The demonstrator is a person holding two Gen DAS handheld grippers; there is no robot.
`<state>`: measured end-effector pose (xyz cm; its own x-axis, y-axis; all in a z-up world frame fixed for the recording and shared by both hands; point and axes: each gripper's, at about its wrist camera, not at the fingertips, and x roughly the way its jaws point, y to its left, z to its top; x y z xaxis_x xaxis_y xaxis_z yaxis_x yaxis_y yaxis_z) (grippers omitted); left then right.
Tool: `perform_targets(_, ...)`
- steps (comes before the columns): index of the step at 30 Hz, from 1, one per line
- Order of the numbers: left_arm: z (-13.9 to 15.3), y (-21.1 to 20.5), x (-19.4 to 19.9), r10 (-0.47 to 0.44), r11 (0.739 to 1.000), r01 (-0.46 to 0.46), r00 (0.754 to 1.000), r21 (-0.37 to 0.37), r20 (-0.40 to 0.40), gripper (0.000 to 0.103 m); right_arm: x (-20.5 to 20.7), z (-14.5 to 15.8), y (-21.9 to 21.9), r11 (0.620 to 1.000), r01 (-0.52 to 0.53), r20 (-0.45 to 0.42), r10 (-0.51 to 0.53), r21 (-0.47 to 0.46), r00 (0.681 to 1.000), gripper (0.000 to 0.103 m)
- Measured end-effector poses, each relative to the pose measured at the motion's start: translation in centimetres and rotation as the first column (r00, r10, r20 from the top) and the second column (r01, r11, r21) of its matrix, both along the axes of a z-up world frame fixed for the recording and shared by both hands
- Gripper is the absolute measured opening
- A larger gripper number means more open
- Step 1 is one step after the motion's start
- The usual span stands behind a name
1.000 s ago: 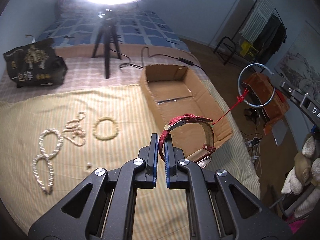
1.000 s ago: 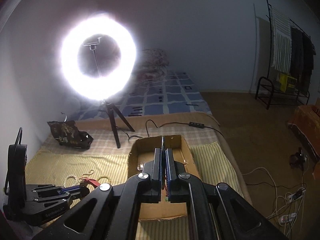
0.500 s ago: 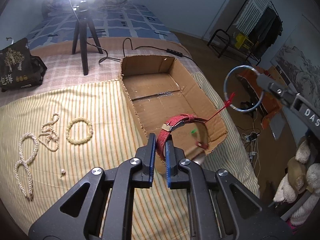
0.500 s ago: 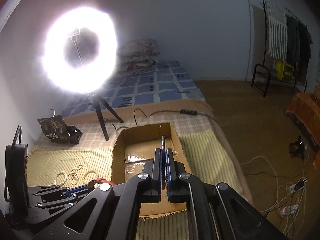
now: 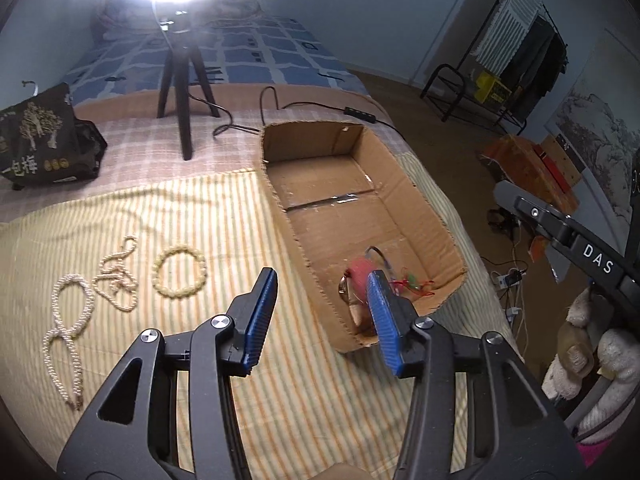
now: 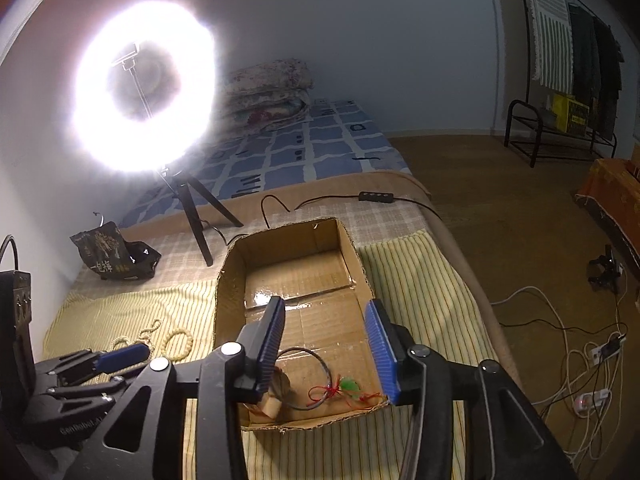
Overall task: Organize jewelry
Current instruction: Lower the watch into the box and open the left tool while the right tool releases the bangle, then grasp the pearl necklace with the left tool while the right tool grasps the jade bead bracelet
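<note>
An open cardboard box (image 5: 436, 216) lies on the striped bedspread; it also shows in the right wrist view (image 6: 228, 276). In its near corner lie a red-strapped watch (image 5: 358, 276) and a thin metal bangle (image 6: 320, 364) with a red string and green bead (image 6: 348, 385). My left gripper (image 5: 320, 318) is open and empty over the box's near left wall. My right gripper (image 6: 326, 346) is open and empty above the box's near end. A pearl necklace (image 5: 66, 336), a beaded chain (image 5: 116, 280) and a beaded bracelet (image 5: 179, 272) lie left of the box.
A ring light on a tripod (image 5: 182, 80) stands behind the box, its cable (image 5: 320, 106) trailing to the right. A black snack bag (image 5: 44, 140) sits at the far left. The bed edge drops to the floor right of the box, where cables and a power strip (image 6: 592, 396) lie.
Both grippers have opened. The red watch dropped from my left gripper into the box. The metal bangle dropped from my right gripper into the box beside it.
</note>
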<state>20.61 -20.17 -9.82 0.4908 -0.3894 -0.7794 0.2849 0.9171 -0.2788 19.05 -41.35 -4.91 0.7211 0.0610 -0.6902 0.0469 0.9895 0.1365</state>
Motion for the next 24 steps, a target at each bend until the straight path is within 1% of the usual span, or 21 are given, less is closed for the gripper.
perform_targets(5, 0.5, 1.2, -0.3, 0.014, 1.0, -0.014, 1.0, 0.011, 0.013, 0.048, -0.2, 0.1, 0.3, 1.0, -0.003, -0.001, 0.003, 0.012, 1.0, 0.049)
perform_targets(7, 0.6, 1.7, -0.4, 0.019, 0.999, -0.019, 1.0, 0.026, 0.022, 0.048, -0.3, 0.2, 0.7, 1.0, -0.008, 0.002, 0.008, 0.005, 1.0, 0.052)
perform_targets(9, 0.8, 2.3, -0.5, 0.026, 0.999, -0.026, 0.999, 0.034, 0.028, 0.048, -0.4, 0.4, 1.1, 1.0, -0.012, 0.005, 0.012, -0.005, 1.0, 0.058)
perform_targets(13, 1.2, 3.7, -0.8, 0.043, 0.998, -0.045, 0.998, 0.043, 0.041, 0.048, -0.6, 0.5, 1.8, 1.0, -0.022, 0.006, 0.022, -0.005, 1.0, 0.062)
perform_targets(16, 1.6, 4.8, -1.0, 0.056, 0.997, -0.058, 0.997, 0.046, 0.05, 0.048, -0.7, 0.6, 2.5, 1.0, -0.029, 0.006, 0.029, -0.008, 1.0, 0.069)
perform_targets(18, 1.8, 5.6, -1.1, 0.066, 0.996, -0.069, 0.996, 0.05, 0.057, 0.048, -0.8, 0.7, 3.0, 0.999, -0.036, 0.007, 0.036, -0.009, 0.999, 0.078)
perform_targets(20, 2.0, 6.6, -1.2, 0.076, 0.995, -0.079, 0.995, 0.054, 0.06, 0.048, -0.9, 0.8, 3.6, 0.999, -0.047, 0.009, 0.047, -0.011, 0.999, 0.081)
perform_targets(22, 2.2, 7.5, -1.4, 0.084, 0.994, -0.088, 0.994, 0.06, 0.063, 0.048, -0.9, 0.8, 4.3, 0.998, -0.061, 0.006, 0.061, -0.011, 0.998, 0.081)
perform_targets(23, 2.3, 8.1, -1.4, 0.088, 0.994, -0.092, 0.994, 0.065, 0.064, 0.048, -0.9, 0.8, 4.7, 0.997, -0.07, 0.002, 0.07, -0.011, 0.998, 0.084)
perform_targets(24, 2.4, 8.7, -1.4, 0.093, 0.993, -0.097, 0.994, 0.072, 0.066, 0.048, -0.9, 0.7, 5.2, 0.997, -0.081, -0.003, 0.081, -0.01, 0.997, 0.091)
